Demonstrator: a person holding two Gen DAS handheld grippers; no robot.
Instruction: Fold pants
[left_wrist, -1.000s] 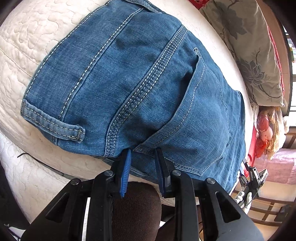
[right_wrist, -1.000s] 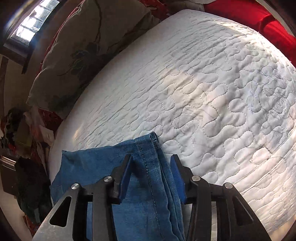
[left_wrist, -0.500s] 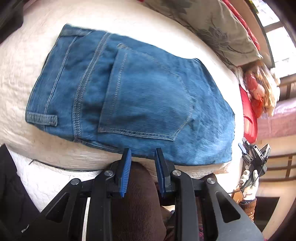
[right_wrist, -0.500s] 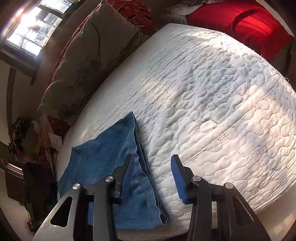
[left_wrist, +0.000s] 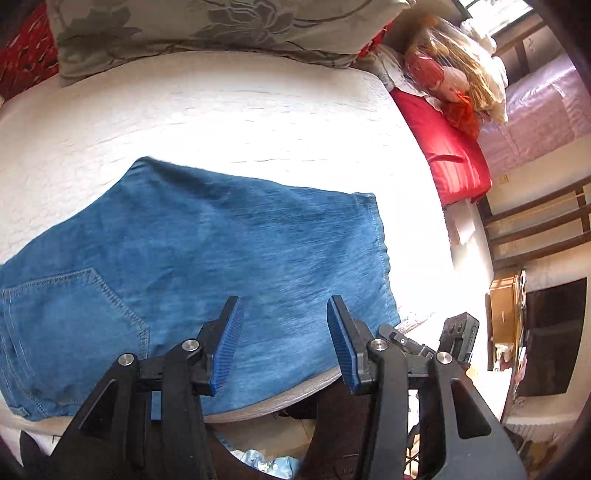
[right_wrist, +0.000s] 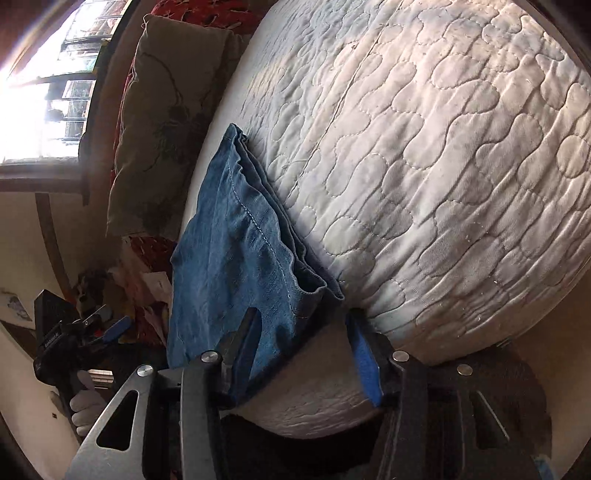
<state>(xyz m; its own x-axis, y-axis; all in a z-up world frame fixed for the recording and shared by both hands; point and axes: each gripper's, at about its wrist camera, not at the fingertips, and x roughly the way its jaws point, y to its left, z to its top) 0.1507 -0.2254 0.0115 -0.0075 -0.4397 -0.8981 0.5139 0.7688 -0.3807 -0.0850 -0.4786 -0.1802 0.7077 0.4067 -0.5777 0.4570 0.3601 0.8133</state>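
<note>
The blue denim pants (left_wrist: 207, 266) lie folded flat on the white quilted bed (left_wrist: 221, 110), back pocket (left_wrist: 70, 325) at the left. My left gripper (left_wrist: 284, 332) is open and empty, just above the pants' near edge. In the right wrist view the folded pants (right_wrist: 236, 258) show their hem end near the mattress edge (right_wrist: 443, 184). My right gripper (right_wrist: 303, 339) is open and empty at that hem corner, at the bed's edge. The left gripper (right_wrist: 107, 328) shows at the far left there.
A grey floral pillow (left_wrist: 207, 29) lies at the head of the bed, also in the right wrist view (right_wrist: 162, 122). A red cushion (left_wrist: 443, 147) and a doll (left_wrist: 447, 74) sit at the right. A window (right_wrist: 48, 85) is bright. Wooden furniture (left_wrist: 535, 229) stands beyond the bed.
Both grippers opened wider and pulled back from the pants. The left view swung right along the folded pants toward the hem end. The right view tilted and sits at the bed's edge.
</note>
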